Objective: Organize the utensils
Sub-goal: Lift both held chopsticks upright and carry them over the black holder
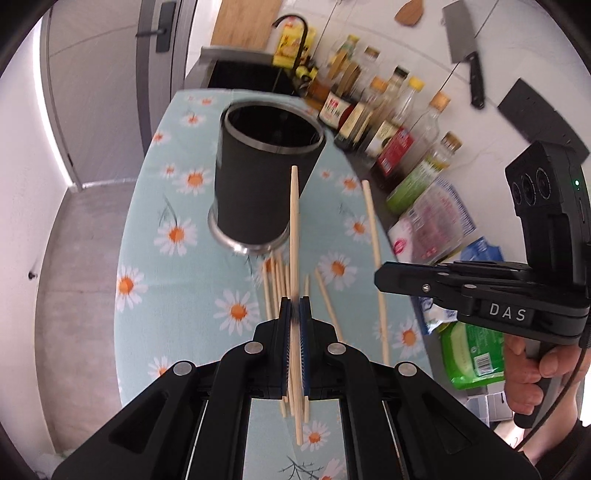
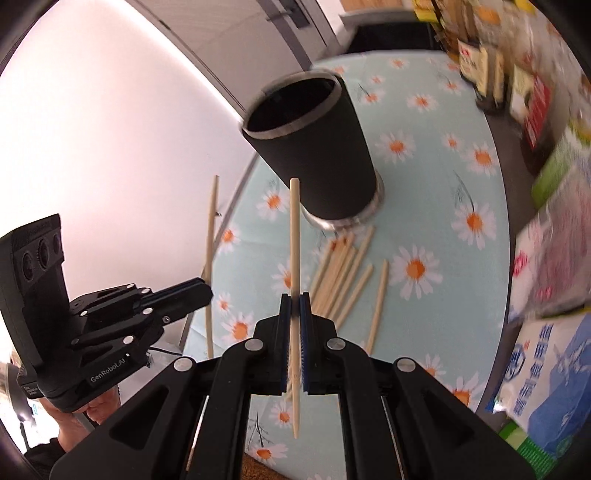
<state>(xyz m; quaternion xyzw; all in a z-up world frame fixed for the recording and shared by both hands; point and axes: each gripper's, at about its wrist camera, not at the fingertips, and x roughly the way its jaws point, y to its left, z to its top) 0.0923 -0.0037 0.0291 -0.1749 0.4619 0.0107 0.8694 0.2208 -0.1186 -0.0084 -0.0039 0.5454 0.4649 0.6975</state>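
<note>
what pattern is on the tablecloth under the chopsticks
Pale blue tablecloth printed with white daisies with orange centres; it shows best in the right wrist view.

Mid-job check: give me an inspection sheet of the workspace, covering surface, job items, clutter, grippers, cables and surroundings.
Surface: daisy tablecloth covers the table.
Job's things: black holder stands upright, nothing seen inside it; loose chopsticks lie flat on the cloth in front of its base.
Clutter: sauce bottles and food packets line the edge next to the wall.
Grippers: left gripper shut on one chopstick; right gripper shut on a second chopstick; both sticks are clear of the cloth.
Cables: black cable hangs below the right handle.
Surroundings: cleaver and wooden spatula on the wall, sink beyond the table, door to the left.
</note>
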